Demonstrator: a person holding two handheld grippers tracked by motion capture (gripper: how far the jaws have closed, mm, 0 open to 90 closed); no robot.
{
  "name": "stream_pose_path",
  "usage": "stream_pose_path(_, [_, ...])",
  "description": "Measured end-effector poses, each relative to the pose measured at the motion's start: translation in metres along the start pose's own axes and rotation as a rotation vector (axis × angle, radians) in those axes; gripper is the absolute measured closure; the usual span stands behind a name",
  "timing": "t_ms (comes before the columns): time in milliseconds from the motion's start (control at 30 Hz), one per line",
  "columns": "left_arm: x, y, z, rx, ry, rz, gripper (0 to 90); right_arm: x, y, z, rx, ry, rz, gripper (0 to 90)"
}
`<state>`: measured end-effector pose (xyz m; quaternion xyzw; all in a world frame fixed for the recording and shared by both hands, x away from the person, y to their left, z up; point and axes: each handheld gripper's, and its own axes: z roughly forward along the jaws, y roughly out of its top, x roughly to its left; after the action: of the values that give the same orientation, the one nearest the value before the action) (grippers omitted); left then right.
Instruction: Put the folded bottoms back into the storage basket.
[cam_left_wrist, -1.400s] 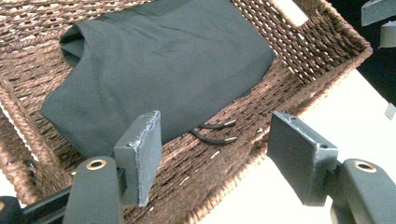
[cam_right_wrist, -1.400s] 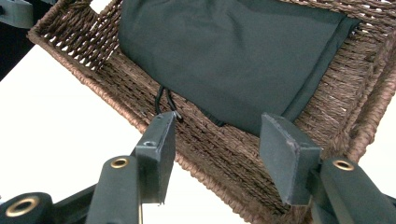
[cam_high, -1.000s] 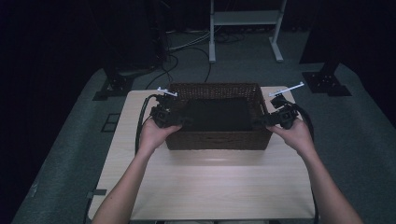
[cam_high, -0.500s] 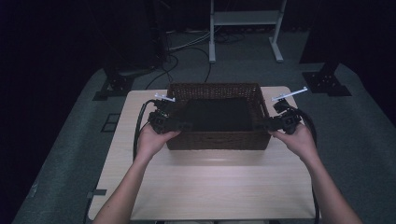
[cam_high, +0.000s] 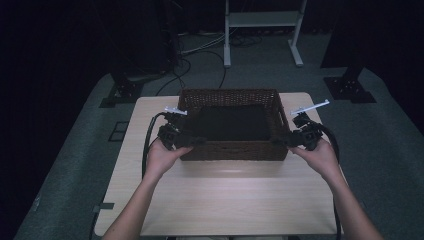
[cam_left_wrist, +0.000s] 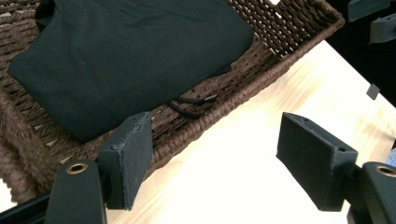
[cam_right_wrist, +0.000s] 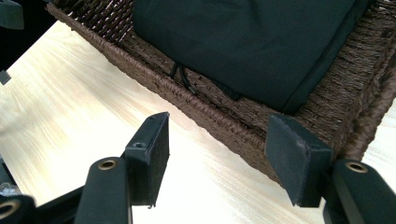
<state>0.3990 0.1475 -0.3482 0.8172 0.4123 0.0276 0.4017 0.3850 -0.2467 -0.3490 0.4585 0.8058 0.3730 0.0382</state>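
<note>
Pale wooden table (cam_high: 220, 200) on grey carpet (cam_high: 80, 165), dark room

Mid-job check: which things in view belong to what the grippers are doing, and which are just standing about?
In the job:
- wicker basket
- folded black garment lying in it
- left gripper and right gripper, at the basket's near corners; their jaws have just been opening and press on nothing

Standing about:
- white stand on the floor beyond the table
- floor cables

left gripper (cam_high: 192, 141): jaws have just been opening, now off the basket (cam_high: 230, 148) wall | right gripper (cam_high: 281, 142): jaws have just been opening, wall between them, pads clear | left hand (cam_high: 161, 155): drawn slightly back
</note>
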Motion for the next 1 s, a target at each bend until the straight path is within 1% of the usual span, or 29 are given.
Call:
stream_pose_path(67, [0.000,-0.002,-0.001,0.003,0.006,0.001,25.2,0.001,-0.002,0.000,-0.003,0.002,-0.005,37.7])
stream_pose_path(167, [-0.001,-0.005,-0.002,0.007,0.004,0.006,25.1,0.002,-0.003,-0.001,-0.005,-0.001,-0.007,36.8])
stream_pose_path(300, [-0.003,-0.009,-0.003,-0.007,0.000,0.004,24.3,0.003,-0.006,-0.001,-0.008,-0.001,-0.009,36.1])
stream_pose_path(333, [-0.003,-0.012,-0.005,-0.013,-0.007,-0.001,23.7,0.003,-0.008,-0.001,-0.010,0.002,-0.008,35.3])
stream_pose_path(400, [-0.004,-0.013,-0.005,-0.013,-0.005,-0.002,23.0,0.004,-0.009,-0.001,-0.011,0.002,-0.010,34.9])
stream_pose_path(433, [-0.004,-0.015,-0.006,-0.015,-0.005,0.002,23.0,0.004,-0.010,0.000,-0.012,0.003,-0.011,34.7])
stream_pose_path(533, [-0.004,-0.020,-0.008,-0.027,-0.011,-0.006,22.8,0.006,-0.014,0.001,-0.011,0.009,-0.010,34.0])
stream_pose_path(900, [-0.005,-0.035,-0.011,-0.035,-0.025,-0.015,19.2,0.008,-0.025,0.000,-0.019,0.011,-0.012,32.9])
stream_pose_path(933, [-0.005,-0.039,-0.011,-0.041,-0.016,-0.013,19.1,0.008,-0.027,-0.001,-0.019,0.012,-0.010,32.3])
stream_pose_path(967, [-0.005,-0.039,-0.011,-0.041,-0.016,-0.013,18.9,0.008,-0.027,-0.001,-0.019,0.012,-0.010,32.3])
stream_pose_path(1000, [-0.006,-0.043,-0.012,-0.040,-0.021,-0.012,18.9,0.007,-0.031,0.000,-0.024,0.012,-0.010,32.1])
